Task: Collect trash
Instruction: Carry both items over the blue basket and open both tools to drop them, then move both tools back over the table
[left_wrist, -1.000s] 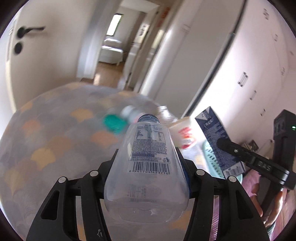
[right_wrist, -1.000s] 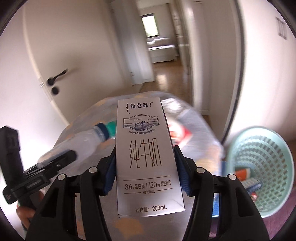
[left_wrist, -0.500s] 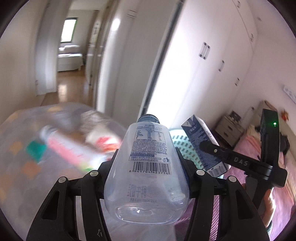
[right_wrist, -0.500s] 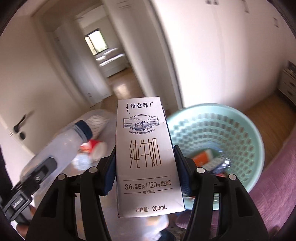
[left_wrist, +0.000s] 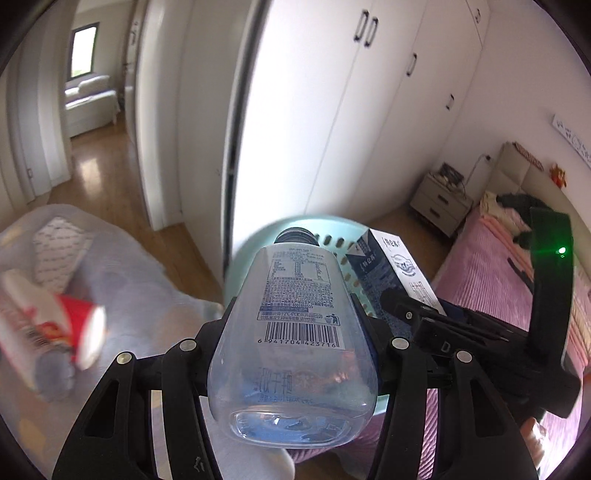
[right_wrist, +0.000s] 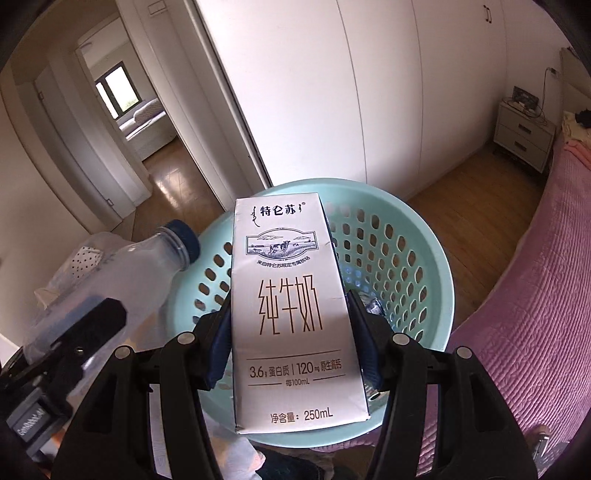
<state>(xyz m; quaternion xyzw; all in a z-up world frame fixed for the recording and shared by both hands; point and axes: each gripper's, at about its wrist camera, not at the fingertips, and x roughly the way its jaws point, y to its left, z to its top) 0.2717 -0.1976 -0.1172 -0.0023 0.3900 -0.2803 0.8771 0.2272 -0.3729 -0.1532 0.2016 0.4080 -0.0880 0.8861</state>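
A clear plastic bottle (left_wrist: 291, 332) with a dark cap is clamped between the pads of the left gripper (left_wrist: 291, 354), its neck pointed toward a pale green perforated basket (right_wrist: 417, 258). A white milk carton (right_wrist: 295, 314) is gripped upright by the right gripper (right_wrist: 291, 343), directly over the basket's opening. The basket stands on a wooden floor (right_wrist: 476, 177) beside a pink bedspread (right_wrist: 535, 295), with a red-and-white wrapper (left_wrist: 55, 328) lying blurred on a clear-covered surface to the left.

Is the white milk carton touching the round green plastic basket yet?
Cannot tell. In the right wrist view the white milk carton, clamped in the right claw, overlaps the round green plastic basket, hiding any contact or gap.
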